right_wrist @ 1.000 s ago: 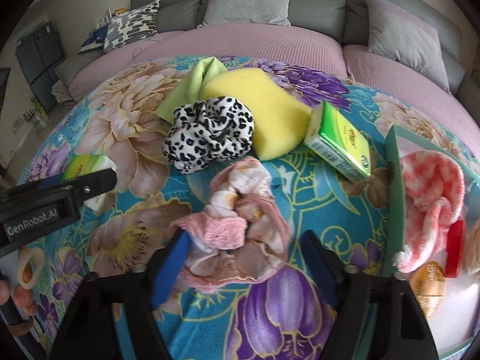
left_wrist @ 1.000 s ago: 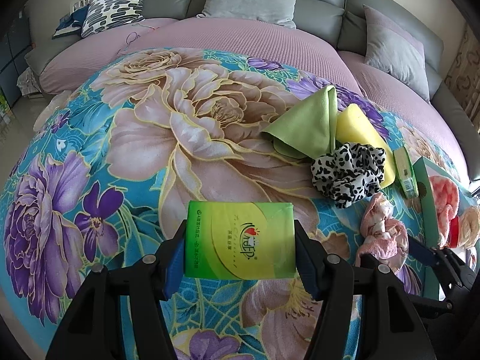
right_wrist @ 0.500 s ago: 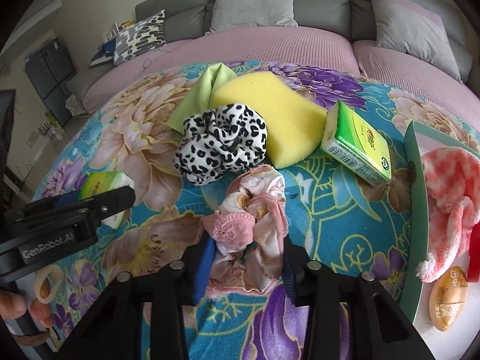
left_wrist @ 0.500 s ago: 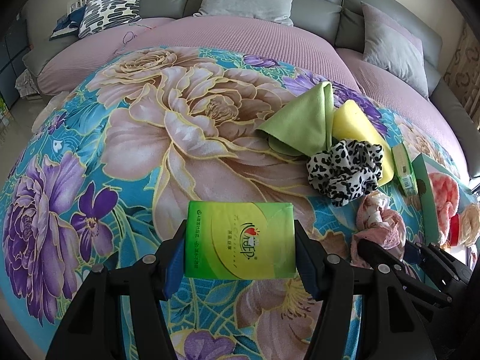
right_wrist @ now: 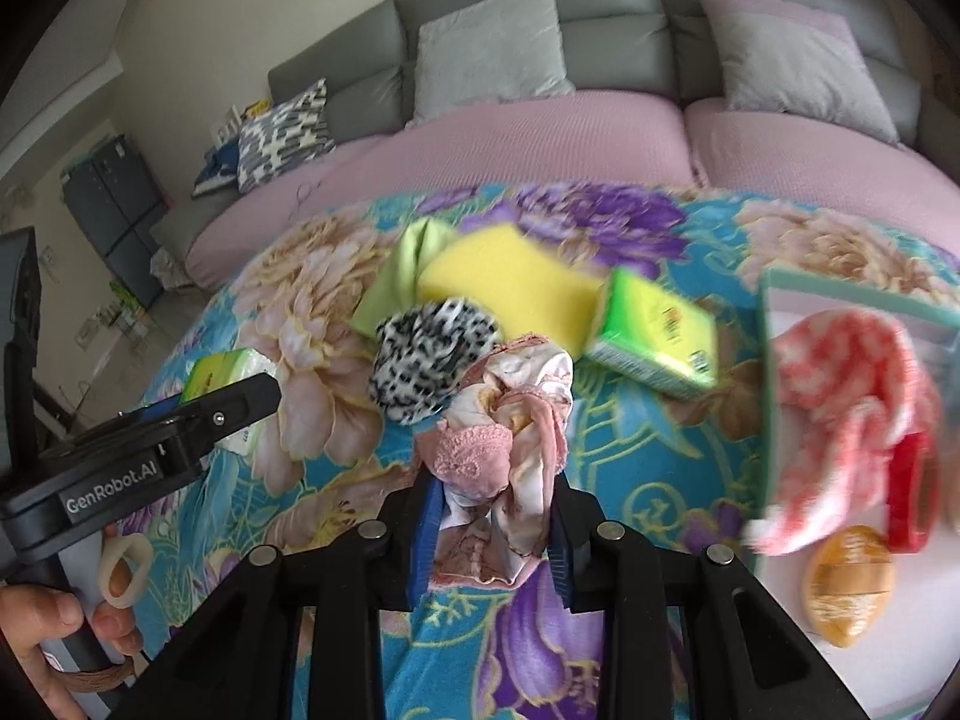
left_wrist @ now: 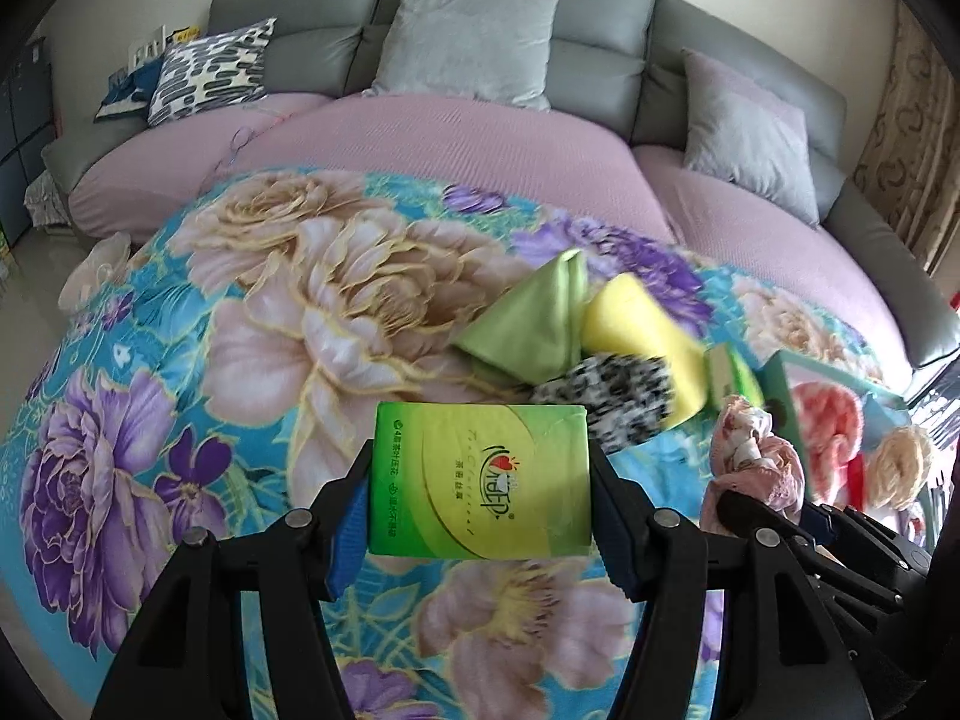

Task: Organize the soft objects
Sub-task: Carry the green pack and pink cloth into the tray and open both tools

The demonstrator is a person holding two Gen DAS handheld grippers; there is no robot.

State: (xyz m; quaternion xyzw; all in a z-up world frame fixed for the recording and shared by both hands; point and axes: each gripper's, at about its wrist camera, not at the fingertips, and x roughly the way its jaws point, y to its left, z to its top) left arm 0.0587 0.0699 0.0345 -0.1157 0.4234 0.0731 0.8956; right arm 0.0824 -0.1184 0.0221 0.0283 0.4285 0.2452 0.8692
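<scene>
My left gripper (left_wrist: 480, 516) is shut on a green tissue pack (left_wrist: 479, 479) and holds it above the floral cloth (left_wrist: 240, 330); the pack also shows in the right wrist view (right_wrist: 231, 367). My right gripper (right_wrist: 492, 531) is shut on a pink fabric bundle (right_wrist: 510, 420) and holds it lifted off the cloth; the bundle also shows in the left wrist view (left_wrist: 753, 462). On the cloth lie a leopard scrunchie (right_wrist: 429, 369), a yellow sponge (right_wrist: 510, 282), a green cloth (right_wrist: 408, 267) and a second tissue pack (right_wrist: 657, 333).
A green-rimmed white tray (right_wrist: 771, 372) at the right holds a pink towel (right_wrist: 840, 384), a red item (right_wrist: 912, 492) and an orange round item (right_wrist: 849, 582). A pink-covered sofa (left_wrist: 450, 138) with grey cushions (left_wrist: 468, 42) lies beyond the cloth.
My right gripper closed on the pink bundle and raised it off the cloth. My left gripper lifted with the tissue pack still held.
</scene>
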